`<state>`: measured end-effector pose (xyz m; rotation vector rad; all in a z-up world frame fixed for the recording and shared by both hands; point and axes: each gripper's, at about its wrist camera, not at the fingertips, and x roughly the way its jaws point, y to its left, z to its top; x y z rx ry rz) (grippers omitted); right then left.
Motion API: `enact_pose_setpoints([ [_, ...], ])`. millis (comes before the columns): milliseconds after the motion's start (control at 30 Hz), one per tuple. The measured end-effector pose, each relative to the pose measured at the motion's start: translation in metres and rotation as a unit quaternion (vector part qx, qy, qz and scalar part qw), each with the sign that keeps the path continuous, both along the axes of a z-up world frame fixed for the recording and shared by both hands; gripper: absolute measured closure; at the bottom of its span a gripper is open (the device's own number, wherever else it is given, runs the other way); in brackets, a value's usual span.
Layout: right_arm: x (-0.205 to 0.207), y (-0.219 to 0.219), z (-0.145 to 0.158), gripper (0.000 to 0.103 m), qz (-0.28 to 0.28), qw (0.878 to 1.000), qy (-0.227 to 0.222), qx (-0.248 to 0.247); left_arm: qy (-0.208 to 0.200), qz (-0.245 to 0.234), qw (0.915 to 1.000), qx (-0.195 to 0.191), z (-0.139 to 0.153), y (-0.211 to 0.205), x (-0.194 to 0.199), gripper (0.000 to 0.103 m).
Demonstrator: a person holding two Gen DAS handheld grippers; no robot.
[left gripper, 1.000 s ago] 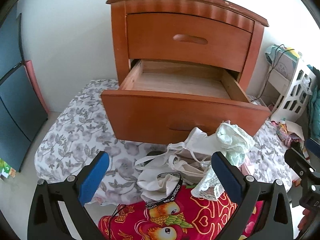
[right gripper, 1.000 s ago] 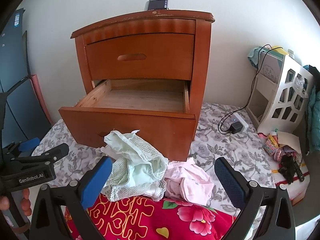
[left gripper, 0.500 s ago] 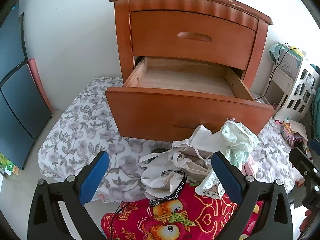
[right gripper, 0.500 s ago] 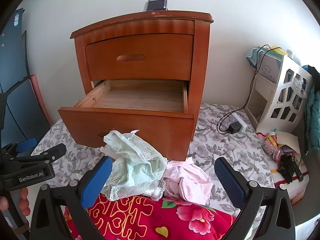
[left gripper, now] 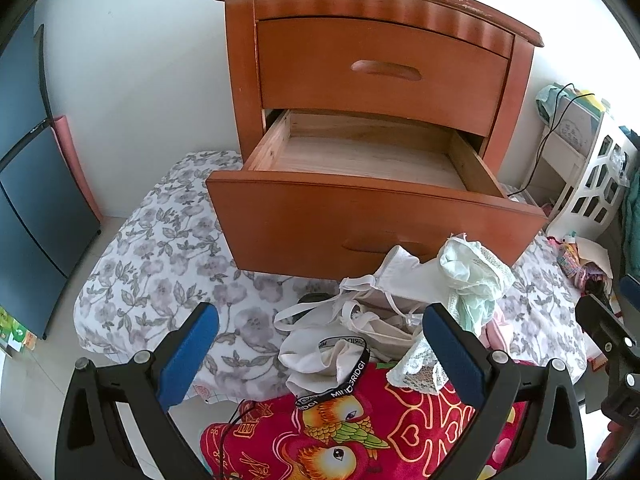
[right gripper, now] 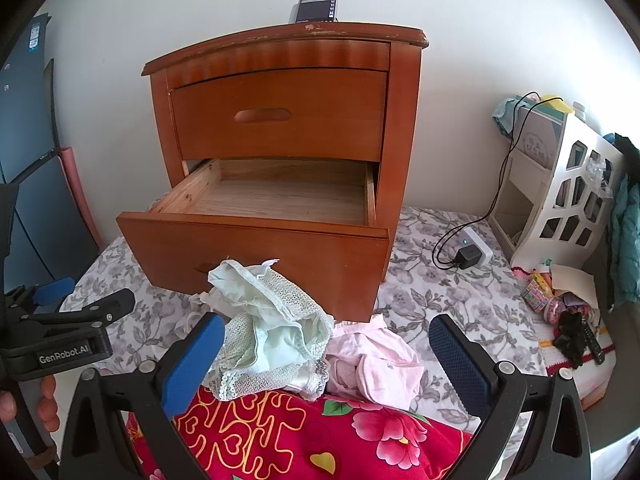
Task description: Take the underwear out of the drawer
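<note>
The lower drawer [left gripper: 376, 216] [right gripper: 256, 240] of a wooden nightstand is pulled out, and only its bare wood floor shows inside. In front of it underwear lies in a heap: pale green lace briefs [left gripper: 472, 276] [right gripper: 264, 328], white garments [left gripper: 352, 328] and a pink piece [right gripper: 372, 364]. My left gripper [left gripper: 320, 348] hangs open just before the white garments, holding nothing. My right gripper [right gripper: 328, 356] is open too, its fingers either side of the green and pink pieces without touching them. The other gripper shows at each view's edge.
A red patterned cloth [left gripper: 360, 432] [right gripper: 280, 432] lies nearest me over a floral sheet [left gripper: 160, 248]. A phone [right gripper: 316, 2] leans on the nightstand top. To the right sit a charger with cable [right gripper: 468, 256], a white cut-out rack [right gripper: 568, 200] and small clutter.
Both views have shifted slightly; the nightstand sits a little further right in the left wrist view. The clothes and drawer have not moved, and both grippers stay open.
</note>
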<state>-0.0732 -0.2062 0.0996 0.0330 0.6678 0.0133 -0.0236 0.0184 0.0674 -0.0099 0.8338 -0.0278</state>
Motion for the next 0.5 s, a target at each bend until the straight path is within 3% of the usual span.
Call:
enact_pose_setpoints([
  [500,-0.0008,0.0005,0.0010,0.000,0.000,1.000,-0.001,-0.002,0.002,0.000,1.0000,0.000,0.0000,0.0006,0.0005,0.001],
])
